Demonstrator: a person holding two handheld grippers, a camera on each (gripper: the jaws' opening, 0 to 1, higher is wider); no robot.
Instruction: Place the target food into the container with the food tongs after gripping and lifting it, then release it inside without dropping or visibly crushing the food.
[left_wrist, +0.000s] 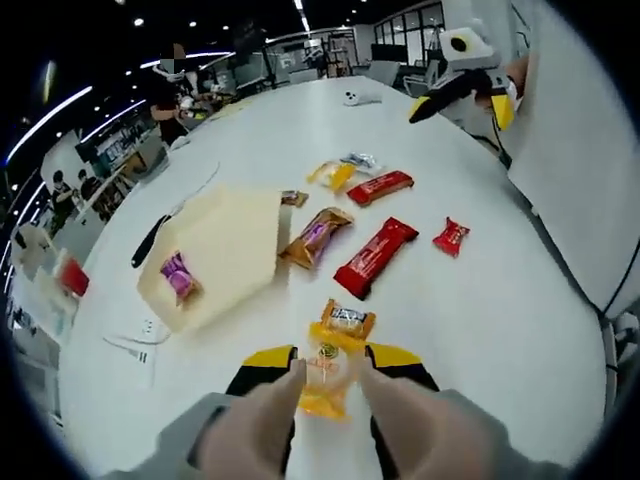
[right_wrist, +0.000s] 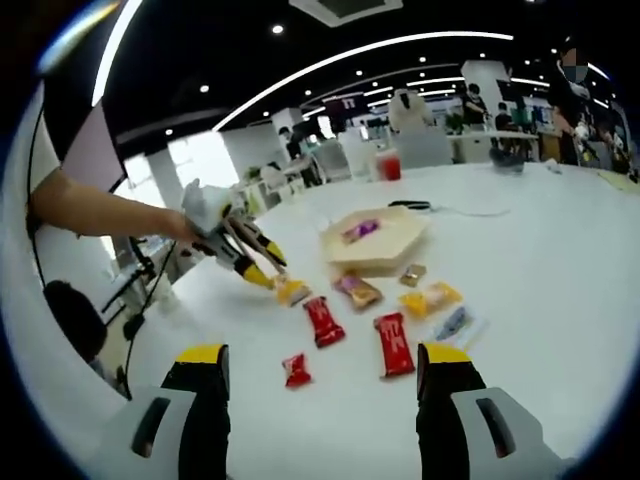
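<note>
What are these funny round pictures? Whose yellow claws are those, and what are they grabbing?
A person holds a hand-held gripper in each hand, and a little camera rides on each one. The left gripper view looks along the left hand-held gripper, which pinches a yellow snack packet using pale tongs. The right gripper view looks along the right hand-held gripper, which is open and holds nothing. On the white table lie red snack packets, other wrapped snacks, and a beige container with a purple snack inside.

No lettering can be read: the print on the red wrappers (left_wrist: 375, 256) and the orange packet (left_wrist: 333, 362) is too small and blurred.
</note>
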